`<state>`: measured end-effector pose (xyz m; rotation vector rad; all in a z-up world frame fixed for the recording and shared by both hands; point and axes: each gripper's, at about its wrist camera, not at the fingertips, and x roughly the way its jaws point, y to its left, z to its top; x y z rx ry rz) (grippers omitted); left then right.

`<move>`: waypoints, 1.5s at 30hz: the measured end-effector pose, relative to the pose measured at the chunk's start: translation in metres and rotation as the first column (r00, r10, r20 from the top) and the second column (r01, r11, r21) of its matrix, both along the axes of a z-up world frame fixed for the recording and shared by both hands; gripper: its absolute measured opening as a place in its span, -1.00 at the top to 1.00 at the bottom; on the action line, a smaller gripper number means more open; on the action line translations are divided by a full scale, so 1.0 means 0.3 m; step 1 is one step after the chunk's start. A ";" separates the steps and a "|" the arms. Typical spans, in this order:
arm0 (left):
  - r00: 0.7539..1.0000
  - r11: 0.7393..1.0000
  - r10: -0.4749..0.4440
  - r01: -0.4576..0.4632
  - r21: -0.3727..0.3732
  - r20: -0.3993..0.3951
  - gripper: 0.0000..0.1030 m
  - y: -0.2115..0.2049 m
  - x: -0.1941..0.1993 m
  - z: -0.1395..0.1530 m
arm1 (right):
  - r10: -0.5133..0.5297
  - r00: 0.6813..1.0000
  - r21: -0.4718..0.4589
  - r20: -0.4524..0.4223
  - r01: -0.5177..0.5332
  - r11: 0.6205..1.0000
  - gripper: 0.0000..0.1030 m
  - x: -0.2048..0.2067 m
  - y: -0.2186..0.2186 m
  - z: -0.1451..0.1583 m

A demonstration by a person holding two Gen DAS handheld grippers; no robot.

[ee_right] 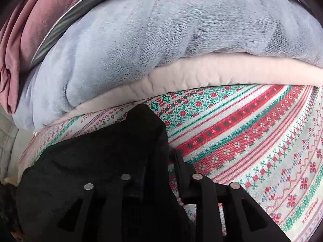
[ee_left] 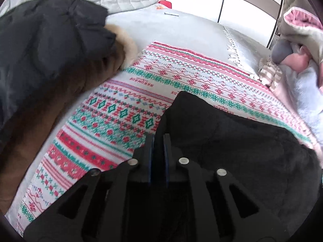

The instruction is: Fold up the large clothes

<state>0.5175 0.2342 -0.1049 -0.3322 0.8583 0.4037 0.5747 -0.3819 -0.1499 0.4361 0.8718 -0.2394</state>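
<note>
A black fleece garment lies over the patterned red, green and white blanket on the bed. My left gripper is shut on the garment's edge, which rises between the blue pads. In the right wrist view the same black garment drapes over my right gripper, whose jaws are closed on a fold of it; the left finger is hidden under the cloth. The patterned blanket lies below.
A dark jacket with a tan fur trim is heaped at the left. Pink and grey clothes are piled at the right. A folded light blue plush blanket and a mauve cloth lie just ahead of the right gripper.
</note>
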 end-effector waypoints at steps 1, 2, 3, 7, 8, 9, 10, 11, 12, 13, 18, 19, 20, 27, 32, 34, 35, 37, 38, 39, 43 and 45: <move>1.000 1.000 -0.004 0.004 -0.020 0.000 0.65 0.010 -0.012 0.014 | -0.019 1.000 0.023 -0.001 0.019 1.000 0.04 -0.023 0.000 0.027; 1.000 0.999 -0.008 0.008 -0.034 0.004 0.57 0.023 -0.026 0.039 | -0.019 1.000 0.043 0.022 0.018 0.999 -0.07 -0.050 0.006 0.065; 1.000 0.999 -0.008 0.008 -0.034 0.006 0.48 0.030 -0.044 0.074 | 0.002 0.998 0.047 0.058 -0.005 0.999 -0.10 -0.091 0.020 0.126; 1.000 0.998 -0.012 0.014 -0.056 0.028 0.38 0.009 -0.157 0.204 | 0.084 0.995 -0.048 0.054 -0.081 0.996 -0.21 -0.218 0.105 0.284; 0.999 0.997 -0.020 0.023 -0.078 0.038 0.35 -0.010 -0.196 0.232 | 0.094 0.994 -0.053 0.058 -0.091 0.994 -0.21 -0.254 0.130 0.314; 0.999 0.994 -0.041 0.044 -0.096 0.035 0.33 -0.040 -0.244 0.259 | 0.106 0.992 -0.042 0.064 -0.103 0.994 -0.21 -0.306 0.147 0.343; 0.997 0.992 -0.067 0.071 -0.106 0.035 0.32 -0.070 -0.288 0.277 | 0.119 0.991 -0.022 0.068 -0.117 0.993 -0.21 -0.363 0.162 0.365; 0.995 0.988 -0.096 0.100 -0.114 0.041 0.27 -0.103 -0.340 0.297 | 0.127 0.989 -0.006 0.072 -0.126 0.992 -0.21 -0.400 0.180 0.380; 0.992 0.986 -0.119 0.124 -0.114 0.045 0.17 -0.139 -0.402 0.315 | 0.136 0.988 0.015 0.071 -0.138 0.990 -0.21 -0.458 0.194 0.393; 0.989 0.983 -0.138 0.142 -0.112 0.044 0.11 -0.166 -0.454 0.327 | 0.140 0.988 0.038 0.064 -0.143 0.989 -0.21 -0.521 0.204 0.402; 0.970 0.964 -0.239 0.242 -0.113 0.039 0.01 -0.250 -0.667 0.337 | 0.056 0.998 0.177 0.032 -0.061 0.982 -0.21 -0.766 0.166 0.378; 0.970 0.964 -0.241 0.243 -0.108 0.035 0.00 -0.251 -0.686 0.327 | 0.037 0.999 0.169 0.010 -0.038 0.985 -0.21 -0.792 0.158 0.365; 0.969 0.963 -0.246 0.248 -0.108 0.032 0.00 -0.250 -0.706 0.309 | 0.023 1.000 0.154 -0.004 -0.022 0.988 -0.21 -0.822 0.153 0.354; 0.961 0.952 -0.264 0.247 -0.183 -0.079 0.00 -0.274 -0.694 0.145 | 0.077 0.996 0.109 0.055 -0.082 0.991 -0.21 -0.891 0.197 0.242; 0.948 0.957 -0.289 0.281 -0.078 -0.133 0.00 -0.349 -0.680 0.083 | 0.109 0.994 -0.012 -0.019 -0.109 0.994 -0.20 -0.856 0.271 0.101; 0.942 0.958 -0.287 0.283 -0.049 -0.172 0.00 -0.368 -0.660 0.050 | 0.110 0.993 -0.042 -0.040 -0.111 0.993 -0.20 -0.838 0.277 0.087; 0.941 0.959 -0.281 0.279 -0.037 -0.189 0.00 -0.375 -0.652 0.035 | 0.119 0.990 -0.046 -0.073 -0.122 0.991 -0.19 -0.824 0.279 0.064; 0.940 0.961 -0.273 0.277 -0.012 -0.203 -0.01 -0.388 -0.647 0.028 | 0.130 0.986 -0.076 -0.107 -0.139 0.987 -0.19 -0.810 0.293 0.038; 0.939 0.960 -0.270 0.278 0.007 -0.211 -0.01 -0.399 -0.644 0.027 | 0.132 0.984 -0.102 -0.120 -0.144 0.984 -0.19 -0.806 0.306 0.038; 0.939 0.960 -0.269 0.278 0.015 -0.216 -0.01 -0.403 -0.646 0.026 | 0.129 0.983 -0.115 -0.129 -0.144 0.983 -0.19 -0.802 0.313 0.038; 0.947 0.969 -0.240 0.245 -0.003 -0.215 0.00 -0.390 -0.650 0.051 | 0.107 0.988 -0.136 -0.110 -0.121 0.983 -0.22 -0.819 0.328 0.074; 0.953 0.970 -0.238 0.243 0.002 -0.186 0.00 -0.397 -0.668 0.101 | 0.105 0.993 -0.144 -0.048 -0.111 0.983 -0.22 -0.852 0.344 0.128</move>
